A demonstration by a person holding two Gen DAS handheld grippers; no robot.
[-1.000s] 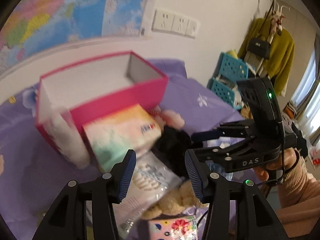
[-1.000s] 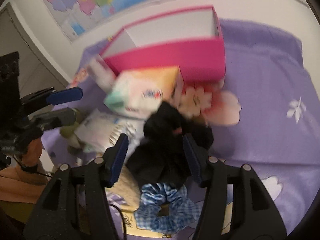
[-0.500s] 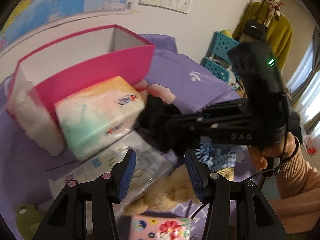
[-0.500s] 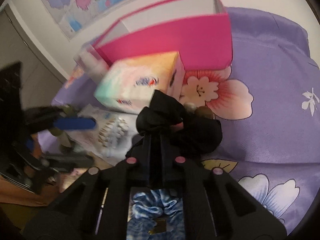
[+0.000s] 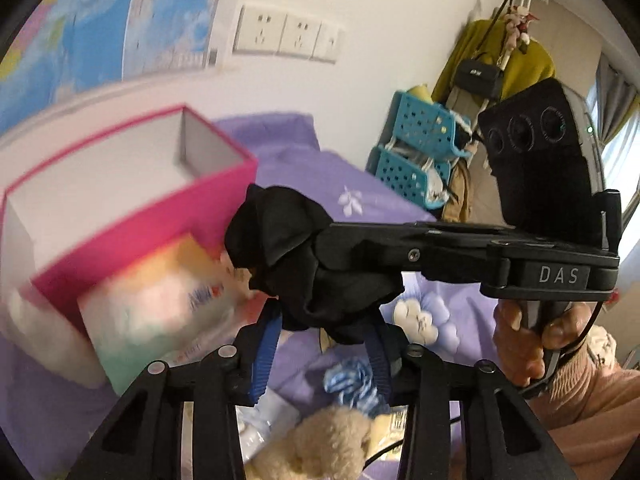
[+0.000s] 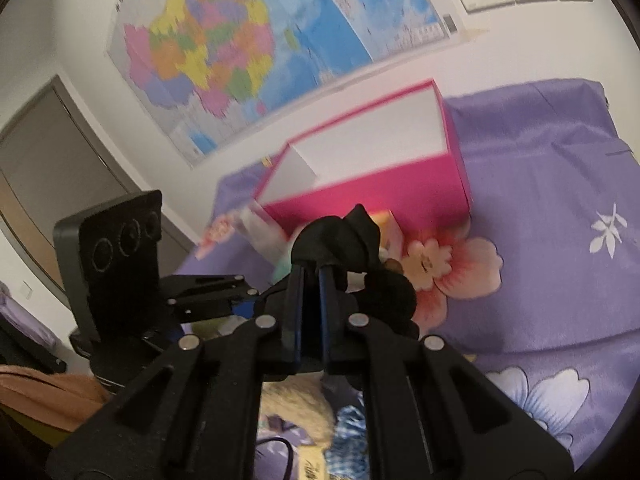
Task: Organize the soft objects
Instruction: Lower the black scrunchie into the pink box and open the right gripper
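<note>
The left tool (image 5: 320, 344) stands spread, empty, low over the bed (image 5: 328, 176), with the black scrunchie (image 5: 304, 264) hanging just above its fingertips. Farther right, the right tool (image 6: 310, 276) is pressed together, pinching that scrunchie, which is lifted off the bed. The pink box (image 6: 384, 196) lies ahead of the right tool and a little to its right, open side up, long axis running across. The right hand is plainly the nearer carrier: forward, then over the near wall.

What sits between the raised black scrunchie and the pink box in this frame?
In the right wrist view, the tissue pack lies between the black scrunchie, clamped in the right gripper, and the pink box; it peeks out just behind the scrunchie.
</note>
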